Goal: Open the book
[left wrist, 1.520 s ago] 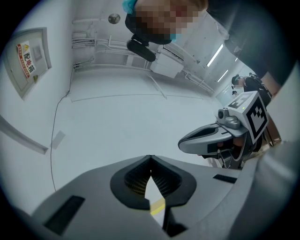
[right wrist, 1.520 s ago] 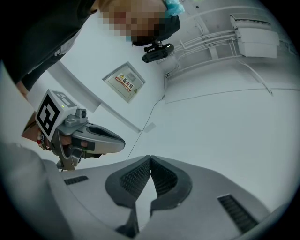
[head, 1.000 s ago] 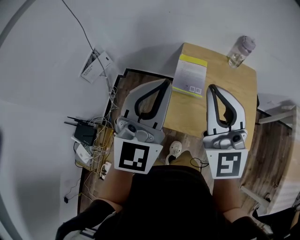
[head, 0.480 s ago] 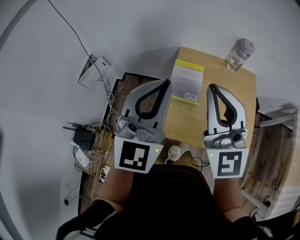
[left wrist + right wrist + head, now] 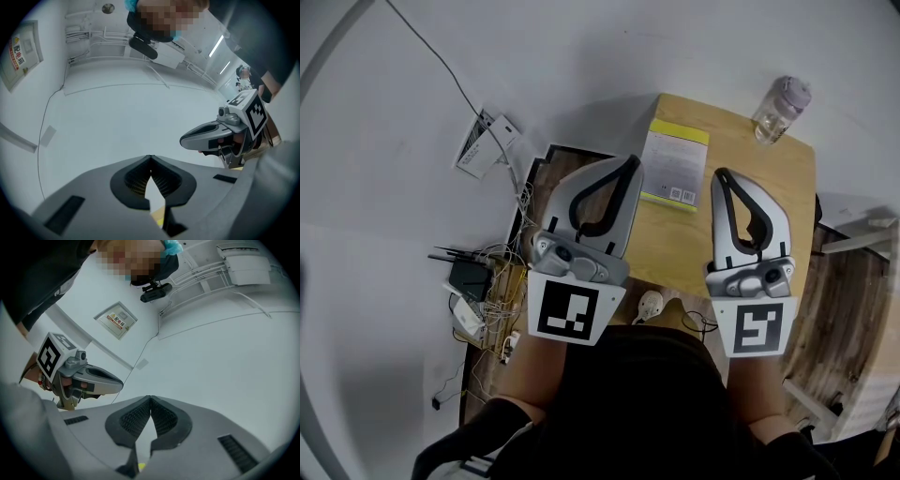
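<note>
A closed book (image 5: 675, 167) with a grey cover and a yellow band along its far edge lies on the small wooden table (image 5: 773, 197). In the head view my left gripper (image 5: 632, 162) hovers over the table's left edge, its tip just left of the book. My right gripper (image 5: 720, 175) hangs over the table just right of the book's near corner. Both are shut with nothing between their jaws. In the left gripper view the closed tips (image 5: 150, 157) face a pale wall, as do the right gripper's own (image 5: 150, 398).
A clear bottle with a lilac cap (image 5: 781, 105) stands at the table's far right corner. A router and tangled cables (image 5: 478, 281) lie on the floor at left, a white plug (image 5: 649, 304) under the table's near edge. Pale furniture (image 5: 853, 234) stands at right.
Both grippers have shifted a little toward the table, and the book now sits closer to their tips in the head view. Their jaws have stayed shut.
</note>
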`<state>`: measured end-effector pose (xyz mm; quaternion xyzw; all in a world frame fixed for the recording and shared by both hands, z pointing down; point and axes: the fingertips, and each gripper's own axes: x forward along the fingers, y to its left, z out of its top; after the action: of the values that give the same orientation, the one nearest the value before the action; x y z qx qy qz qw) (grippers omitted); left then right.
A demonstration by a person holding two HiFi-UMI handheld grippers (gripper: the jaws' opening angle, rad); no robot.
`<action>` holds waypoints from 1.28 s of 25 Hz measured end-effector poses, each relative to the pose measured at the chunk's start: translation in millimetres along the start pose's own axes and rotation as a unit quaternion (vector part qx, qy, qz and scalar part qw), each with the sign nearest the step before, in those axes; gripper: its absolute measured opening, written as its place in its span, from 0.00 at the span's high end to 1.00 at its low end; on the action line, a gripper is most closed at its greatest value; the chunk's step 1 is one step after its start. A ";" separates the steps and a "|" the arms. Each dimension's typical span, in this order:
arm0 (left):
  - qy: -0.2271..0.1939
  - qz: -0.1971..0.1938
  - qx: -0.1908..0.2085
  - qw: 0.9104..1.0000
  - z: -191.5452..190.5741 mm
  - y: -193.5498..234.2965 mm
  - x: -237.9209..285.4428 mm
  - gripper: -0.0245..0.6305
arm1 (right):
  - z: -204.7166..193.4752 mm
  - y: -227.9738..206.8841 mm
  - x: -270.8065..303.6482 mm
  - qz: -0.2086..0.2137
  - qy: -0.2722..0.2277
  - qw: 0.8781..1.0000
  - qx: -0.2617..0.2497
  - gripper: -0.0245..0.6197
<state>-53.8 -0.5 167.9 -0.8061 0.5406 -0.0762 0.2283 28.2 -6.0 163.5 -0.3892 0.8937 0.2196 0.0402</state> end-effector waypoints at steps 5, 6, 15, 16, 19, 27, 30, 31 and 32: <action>0.007 -0.001 0.002 1.000 -6.7 5.5 1.2 0.95 | -8.9 0.1 8.5 -0.001 0.002 1.000 0.011 0.92; 0.009 -0.001 0.002 1.000 -9.0 7.3 1.8 0.95 | -10.8 0.5 10.7 -0.002 0.003 1.000 0.014 0.92; 0.009 -0.037 0.000 0.999 -32.0 19.3 22.8 0.95 | -24.0 1.6 37.4 -0.020 0.013 1.000 0.017 0.92; 0.006 -0.043 -0.001 0.999 -34.1 21.5 26.7 0.95 | -25.3 1.1 41.8 -0.024 0.015 0.999 0.016 0.92; 0.002 -0.062 -0.003 0.998 -40.9 28.4 38.8 0.95 | -28.2 -1.2 54.4 -0.032 0.021 0.999 0.011 0.92; -0.003 -0.087 -0.015 0.996 -60.5 43.9 63.2 0.95 | -45.5 -4.4 80.8 -0.038 0.036 0.999 0.013 0.92; 0.000 -0.095 -0.020 0.995 -69.9 46.1 66.7 0.95 | -52.9 0.9 88.4 -0.029 0.043 0.999 0.014 0.92; 0.001 -0.096 -0.022 0.995 -73.0 46.6 67.3 0.95 | -55.4 2.4 90.4 -0.029 0.045 0.998 0.014 0.92; 0.001 -0.098 -0.024 0.995 -75.5 47.1 67.6 0.95 | -58.3 4.0 92.1 -0.029 0.048 0.998 0.014 0.92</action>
<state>-93.8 -98.1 205.1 -0.8605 0.4609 -0.0860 0.1994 -32.8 -90.7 195.0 -0.4242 0.8860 0.1870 0.0088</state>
